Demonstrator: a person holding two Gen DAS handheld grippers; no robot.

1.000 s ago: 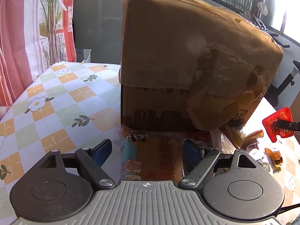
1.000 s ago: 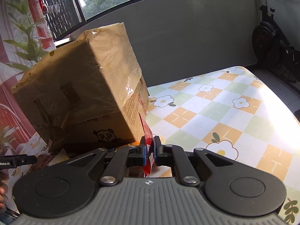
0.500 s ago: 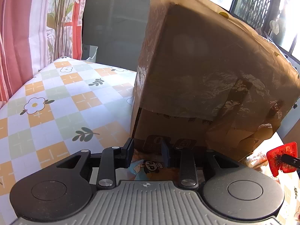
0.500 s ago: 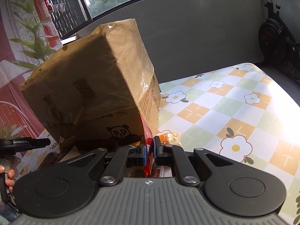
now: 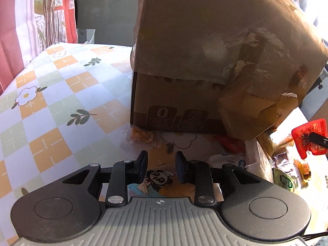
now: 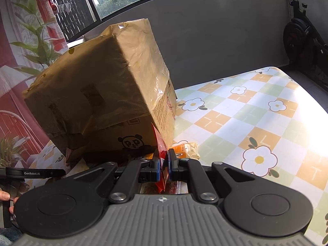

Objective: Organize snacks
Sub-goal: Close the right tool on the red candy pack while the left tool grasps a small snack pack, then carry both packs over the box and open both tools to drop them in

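A big brown cardboard box (image 5: 205, 41) stands tilted on the flowered tablecloth (image 5: 51, 102), with loose snack packets spilling from under it. My left gripper (image 5: 161, 167) is shut on a clear bread packet with a panda print (image 5: 157, 179), a short way in front of the box. My right gripper (image 6: 163, 162) is shut on a red snack packet (image 6: 161, 143) near the box's (image 6: 102, 92) lower corner. The same red packet (image 5: 307, 137) shows at the right edge of the left wrist view.
An orange snack bag (image 5: 141, 136) and a red wrapper (image 5: 229, 143) lie at the box's foot, with a green packet (image 5: 285, 181) further right. Another orange packet (image 6: 184, 149) lies beside my right fingers. A hand (image 6: 4, 195) shows at the left. An exercise bike (image 6: 301, 39) stands beyond the table.
My left gripper's fingers closed in from wide apart onto the panda packet, then drew back from the box with it. The right gripper kept its grip and place.
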